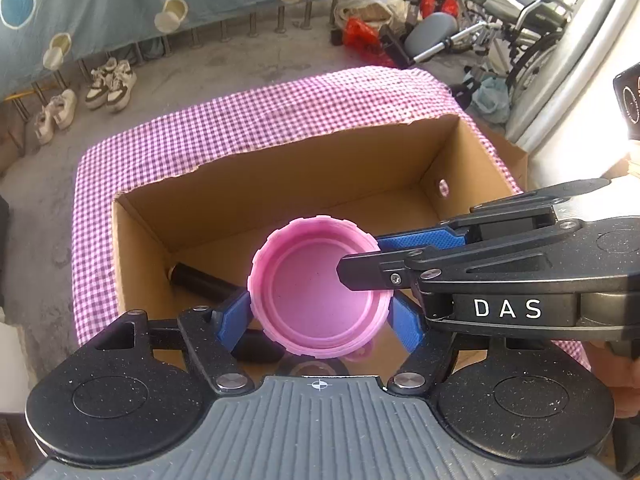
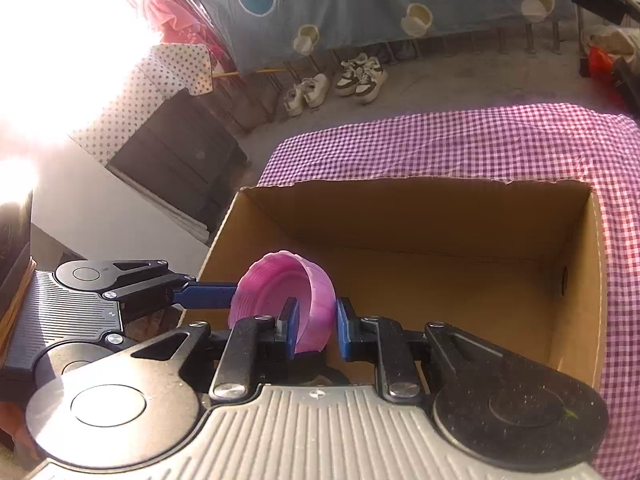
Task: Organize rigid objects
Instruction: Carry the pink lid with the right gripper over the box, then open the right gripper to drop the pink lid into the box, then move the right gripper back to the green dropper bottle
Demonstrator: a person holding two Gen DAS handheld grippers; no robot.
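The pink cap (image 1: 318,294) hangs over the near left part of the cardboard box (image 1: 280,168), and both tools are on it at once. The left hand-held gripper (image 1: 320,316) has its blue pads pressed to the cap's ribbed sides, one each way, so it is clamped across the cap's width with the hollow side facing back toward its camera. The right hand-held gripper (image 2: 316,326) comes in from the cap's right, straddling the rim: one finger sits inside the hollow, the other outside the wall. In the right wrist view a sliver of gap shows by the outer pad, so I judge that pinch near but not firm.

That is the relation to watch: the cap's axis runs along the left tool's fingers and crosswise to the right tool's. It looks like a handover above the box, with the right one about to take the wall.

A black cylinder (image 1: 200,280) lies on the box floor, left of the cap. The box sits on a checked-cloth worktop (image 1: 240,120).
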